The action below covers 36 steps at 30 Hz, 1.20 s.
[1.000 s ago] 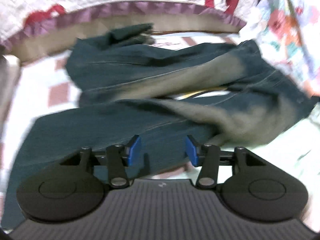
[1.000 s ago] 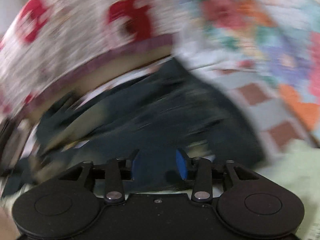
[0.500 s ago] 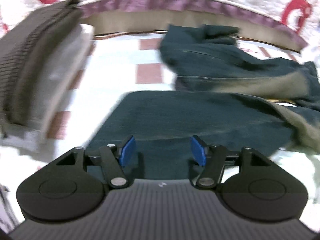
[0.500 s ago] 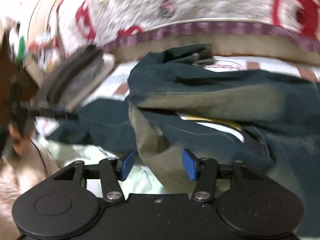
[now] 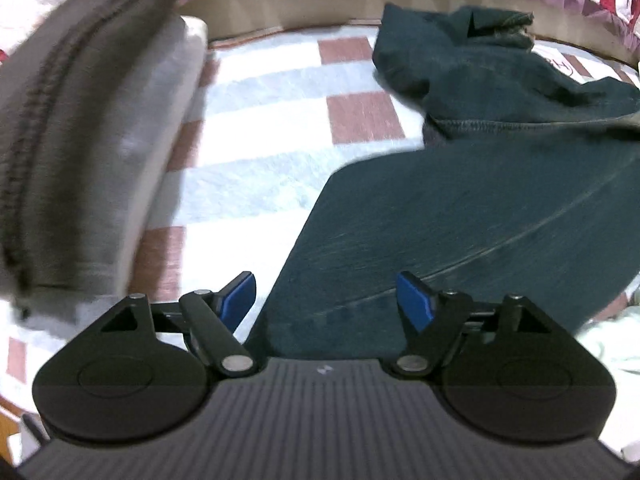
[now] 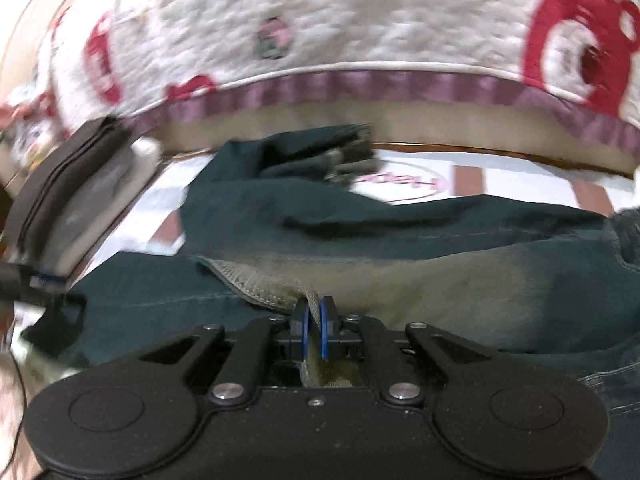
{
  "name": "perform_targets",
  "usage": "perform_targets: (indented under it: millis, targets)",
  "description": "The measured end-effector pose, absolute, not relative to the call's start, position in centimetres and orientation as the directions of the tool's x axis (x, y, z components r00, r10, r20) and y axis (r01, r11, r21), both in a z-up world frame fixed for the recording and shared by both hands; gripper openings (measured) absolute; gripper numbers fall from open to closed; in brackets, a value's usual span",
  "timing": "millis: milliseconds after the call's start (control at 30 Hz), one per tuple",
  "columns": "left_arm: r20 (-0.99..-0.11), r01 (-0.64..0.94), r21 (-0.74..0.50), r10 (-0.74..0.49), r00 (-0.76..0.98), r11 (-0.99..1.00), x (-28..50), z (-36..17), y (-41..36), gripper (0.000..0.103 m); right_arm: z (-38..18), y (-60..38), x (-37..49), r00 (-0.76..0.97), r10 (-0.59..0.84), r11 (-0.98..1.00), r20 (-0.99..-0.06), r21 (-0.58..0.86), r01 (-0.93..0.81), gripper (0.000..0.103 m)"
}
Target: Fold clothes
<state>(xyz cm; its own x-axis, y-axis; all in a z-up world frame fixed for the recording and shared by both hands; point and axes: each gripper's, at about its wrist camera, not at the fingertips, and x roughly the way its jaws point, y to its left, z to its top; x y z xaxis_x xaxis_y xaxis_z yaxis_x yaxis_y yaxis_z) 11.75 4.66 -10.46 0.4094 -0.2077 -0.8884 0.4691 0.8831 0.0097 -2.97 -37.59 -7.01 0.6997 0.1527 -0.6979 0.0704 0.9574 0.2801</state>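
Dark blue jeans [image 5: 480,208] lie spread and rumpled on a checked bed sheet [image 5: 264,120]. In the left wrist view my left gripper [image 5: 326,298] hovers over the end of one flat trouser leg, its jaws opening, with only cloth below and nothing pressed between the blue pads [image 5: 240,294]. In the right wrist view my right gripper [image 6: 314,322] is shut on the faded, stitched hem of the jeans [image 6: 400,280], and the cloth edge runs down between its pads. The other leg [image 6: 304,184] lies crumpled further back.
A stack of folded grey and brown clothes [image 5: 80,152] sits at the left on the sheet, also seen as the stack [image 6: 68,208]. A white quilted cover with red figures and a purple frill [image 6: 360,92] rises behind. The left gripper's tip [image 6: 36,280] shows at the left edge.
The left gripper slid leftward along the leg to its end and its jaws widened. The right gripper swung across the jeans and closed on the faded hem.
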Motion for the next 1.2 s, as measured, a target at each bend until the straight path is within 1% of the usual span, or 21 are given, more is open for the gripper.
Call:
perform_targets:
  millis: [33, 67, 133, 200, 233, 300, 367, 400, 467, 500, 533, 600, 700, 800, 867, 967, 1000, 1033, 1100, 1167, 1200]
  targets:
    - [-0.897, 0.467, -0.029, -0.229, 0.379, 0.884, 12.1, -10.9, 4.7, 0.076, -7.2, -38.1, -2.7, 0.694, 0.158, 0.951, -0.703, 0.298, 0.086, 0.005]
    - [-0.898, 0.475, -0.031, -0.233, 0.374, 0.88, 12.0, -11.1, 4.5, 0.073, -7.4, -38.6, -2.6, 0.688, 0.173, 0.939, -0.705, 0.329, 0.102, 0.005]
    - [-0.891, 0.5, 0.003, -0.225, 0.395, 0.866, 11.3, -11.1, 4.1, 0.041, -7.8, -39.2, -2.4, 0.685, 0.198, 0.918, -0.701, 0.377, 0.121, 0.006]
    - [-0.883, 0.525, 0.037, -0.218, 0.416, 0.851, 10.7, -11.1, 3.6, 0.023, -8.3, -39.4, -2.3, 0.686, 0.219, 0.901, -0.694, 0.414, 0.132, 0.007]
    - [-0.875, 0.529, 0.038, -0.227, 0.428, 0.848, 10.5, -10.8, 3.6, 0.016, -8.4, -39.4, -2.3, 0.689, 0.221, 0.898, -0.691, 0.419, 0.132, 0.007]
    - [-0.843, 0.515, -0.001, -0.277, 0.46, 0.857, 10.8, -9.4, 4.0, 0.01, -8.4, -39.2, -2.0, 0.684, 0.216, 0.9, -0.697, 0.414, 0.138, 0.007]
    - [-0.804, 0.473, -0.066, -0.328, 0.496, 0.878, 12.1, -7.6, 4.6, 0.008, -8.4, -39.1, -1.8, 0.676, 0.209, 0.903, -0.707, 0.405, 0.145, 0.011]
    - [-0.782, 0.453, -0.1, -0.351, 0.515, 0.886, 12.8, -6.7, 4.8, 0.007, -8.4, -39.1, -1.6, 0.673, 0.204, 0.902, -0.711, 0.403, 0.152, 0.018]
    - [-0.732, 0.433, -0.124, -0.377, 0.568, 0.893, 13.9, -4.9, 4.6, 0.006, -8.5, -39.4, -1.4, 0.67, 0.193, 0.899, -0.717, 0.403, 0.173, 0.021]
    - [-0.705, 0.428, -0.122, -0.382, 0.597, 0.896, 14.5, -4.0, 4.3, 0.006, -8.7, -39.5, -1.2, 0.666, 0.182, 0.898, -0.724, 0.397, 0.187, 0.027]
    - [-0.683, 0.424, -0.121, -0.385, 0.621, 0.898, 14.8, -3.3, 4.0, 0.006, -8.8, -39.7, -1.1, 0.66, 0.164, 0.899, -0.733, 0.386, 0.205, 0.041]
    - [-0.646, 0.416, -0.129, -0.395, 0.653, 0.9, 15.4, -2.2, 3.7, 0.006, -9.0, -40.0, -1.1, 0.647, 0.118, 0.903, -0.754, 0.352, 0.245, 0.056]
    - [-0.617, 0.401, -0.122, -0.386, 0.686, 0.908, 15.6, -2.4, 4.0, 0.006, -8.4, -40.5, -2.4, 0.666, 0.064, 0.907, -0.743, 0.321, 0.271, 0.056]
    - [-0.627, 0.387, -0.169, -0.401, 0.667, 0.907, 15.9, -4.0, 5.0, 0.006, -7.1, -40.0, -4.4, 0.695, 0.126, 0.924, -0.708, 0.339, 0.178, 0.022]
    - [-0.642, 0.369, -0.215, -0.415, 0.644, 0.904, 16.4, -4.7, 5.9, 0.006, -6.2, -38.6, -5.6, 0.699, 0.14, 0.954, -0.701, 0.284, 0.094, 0.025]
    - [-0.636, 0.361, -0.228, -0.419, 0.648, 0.905, 16.5, -4.8, 6.5, 0.006, -5.2, -36.2, -7.3, 0.695, 0.15, 0.975, -0.703, 0.221, 0.013, 0.03]
    - [-0.631, 0.357, -0.234, -0.42, 0.652, 0.904, 16.4, -4.8, 6.6, 0.006, -5.0, -35.4, -7.8, 0.688, 0.162, 0.978, -0.708, 0.208, -0.016, 0.041]
    - [-0.628, 0.355, -0.237, -0.422, 0.654, 0.904, 16.4, -4.8, 6.8, 0.006, -5.2, -34.6, -8.1, 0.666, 0.177, 0.979, -0.725, 0.199, -0.044, 0.054]
    - [-0.623, 0.354, -0.24, -0.423, 0.658, 0.904, 16.2, -4.7, 6.9, 0.006, -6.1, -33.2, -8.2, 0.604, 0.193, 0.98, -0.773, 0.176, -0.088, 0.054]
    - [-0.618, 0.353, -0.243, -0.425, 0.661, 0.903, 16.0, -4.7, 7.0, 0.006, -7.4, -32.0, -7.9, 0.574, 0.124, 0.992, -0.809, 0.095, -0.081, 0.054]
    - [-0.615, 0.357, -0.236, -0.424, 0.665, 0.904, 15.9, -4.6, 6.9, 0.006, -8.1, -31.7, -7.6, 0.57, 0.073, 0.997, -0.818, 0.044, -0.065, 0.052]
